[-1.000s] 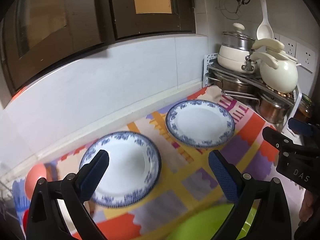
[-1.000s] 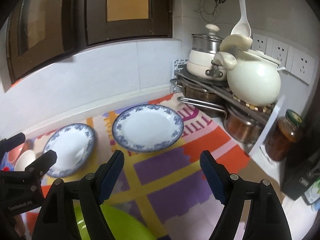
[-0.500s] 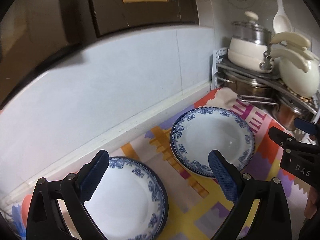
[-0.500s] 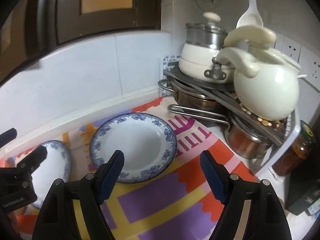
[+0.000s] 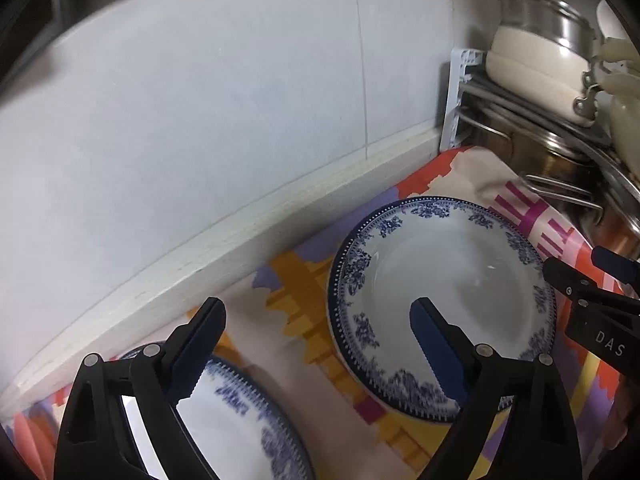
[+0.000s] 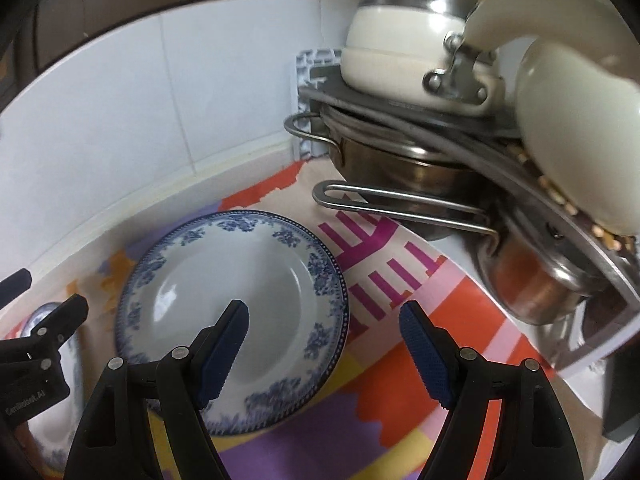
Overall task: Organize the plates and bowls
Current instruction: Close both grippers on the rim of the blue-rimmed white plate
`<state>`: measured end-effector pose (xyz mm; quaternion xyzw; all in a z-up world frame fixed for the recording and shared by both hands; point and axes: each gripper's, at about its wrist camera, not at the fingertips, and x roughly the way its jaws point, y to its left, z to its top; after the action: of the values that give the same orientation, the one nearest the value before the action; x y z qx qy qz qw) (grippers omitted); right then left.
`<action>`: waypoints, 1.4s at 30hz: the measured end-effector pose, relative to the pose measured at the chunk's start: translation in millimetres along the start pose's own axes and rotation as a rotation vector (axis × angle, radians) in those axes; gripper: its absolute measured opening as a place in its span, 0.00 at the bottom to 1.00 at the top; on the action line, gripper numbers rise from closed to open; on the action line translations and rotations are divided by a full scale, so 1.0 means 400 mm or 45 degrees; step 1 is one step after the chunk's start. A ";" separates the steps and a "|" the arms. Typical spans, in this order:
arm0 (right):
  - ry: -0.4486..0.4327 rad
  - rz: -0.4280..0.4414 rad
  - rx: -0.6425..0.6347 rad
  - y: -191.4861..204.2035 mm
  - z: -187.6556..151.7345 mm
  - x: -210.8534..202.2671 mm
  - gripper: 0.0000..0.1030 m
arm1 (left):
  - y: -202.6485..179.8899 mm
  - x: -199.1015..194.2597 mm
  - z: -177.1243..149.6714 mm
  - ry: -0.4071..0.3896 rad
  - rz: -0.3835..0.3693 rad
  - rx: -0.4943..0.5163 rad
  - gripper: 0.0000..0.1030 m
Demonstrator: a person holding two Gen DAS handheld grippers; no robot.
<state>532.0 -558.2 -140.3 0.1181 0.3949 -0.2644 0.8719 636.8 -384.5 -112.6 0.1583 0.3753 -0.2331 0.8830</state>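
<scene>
Two white plates with blue floral rims lie on a colourful mat. The right plate (image 5: 444, 292) also shows in the right wrist view (image 6: 236, 292). The left plate (image 5: 236, 424) lies under my left gripper (image 5: 320, 320), which is open and empty above the gap between the plates. My right gripper (image 6: 324, 320) is open and empty, with its left finger over the right plate and its right finger beyond the rim. The right gripper also shows in the left wrist view (image 5: 592, 292).
A corner rack (image 6: 460, 128) at the right holds steel pots, a cream pot (image 6: 420, 52) and a cream kettle (image 6: 576, 132). A steel handle (image 6: 400, 204) juts toward the right plate. A white tiled wall (image 5: 240, 120) runs behind the mat (image 6: 420, 320).
Both grippers have moved forward and down toward the plates and the wall. The plates now look larger. Both stay open.
</scene>
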 end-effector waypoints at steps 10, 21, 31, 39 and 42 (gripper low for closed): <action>0.056 0.000 0.017 -0.011 0.015 0.087 0.75 | -0.004 0.110 0.012 0.093 -0.046 -0.039 0.80; 0.122 0.020 -0.004 -0.008 0.002 0.147 0.59 | -0.013 0.162 0.007 0.156 -0.048 -0.020 0.59; 0.162 0.065 0.016 -0.010 0.007 0.177 0.50 | -0.022 0.180 0.014 0.192 -0.120 -0.026 0.36; 0.169 0.069 0.015 -0.017 0.014 0.172 0.37 | -0.016 0.176 0.016 0.196 -0.099 -0.062 0.34; 0.176 0.080 0.023 -0.021 0.012 0.167 0.36 | -0.015 0.167 0.016 0.185 -0.082 -0.063 0.34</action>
<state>567.1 -591.9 -187.3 0.1562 0.4478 -0.2317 0.8493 678.3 -412.2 -158.1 0.1409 0.4490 -0.2399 0.8491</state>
